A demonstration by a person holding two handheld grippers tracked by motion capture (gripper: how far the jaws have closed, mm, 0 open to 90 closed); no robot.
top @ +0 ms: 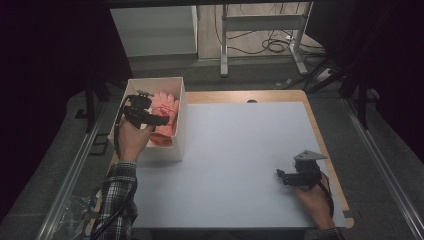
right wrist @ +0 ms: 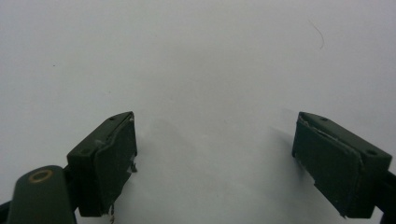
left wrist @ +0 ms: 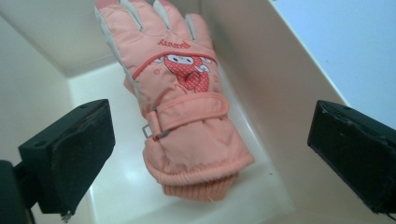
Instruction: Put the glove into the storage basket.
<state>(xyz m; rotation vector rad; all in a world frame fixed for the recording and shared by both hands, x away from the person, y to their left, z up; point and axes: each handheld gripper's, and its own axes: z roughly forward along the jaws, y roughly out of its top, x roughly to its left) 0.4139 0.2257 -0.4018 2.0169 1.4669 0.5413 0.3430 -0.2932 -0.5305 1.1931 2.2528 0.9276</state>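
While the left gripper [top: 150, 117] hangs over the white box [top: 178, 125] at the upper left of the high view, its jaws stand wide apart and hold nothing. In the left gripper view the two black jaws sit at the lower left and right edges of the frame, and between them, lower down in the box, lies a pink glove [left wrist: 180, 100]. The glove lies flat on the box floor with its fingers toward the top of the frame and its ribbed cuff [left wrist: 198, 184] toward the bottom centre. A red cartoon patch [left wrist: 189, 72] shows on its back, and a strap with a small buckle [left wrist: 152, 130] crosses the wrist. The glove lies close to the box's right wall in that view, whether touching I cannot tell. In the high view the glove [top: 167, 107] shows in the right half of the box, partly hidden by the gripper.

At the lower right of the high view, the right gripper [top: 285, 176] rests low over the pale mat [top: 240, 150] that covers the wooden table [top: 320, 135], held by the right hand [top: 315, 197]. In the right gripper view its jaws are spread wide, with only bare mat [right wrist: 201, 70] between them. The person's left sleeve [top: 117, 200], plaid, comes in at the bottom left.
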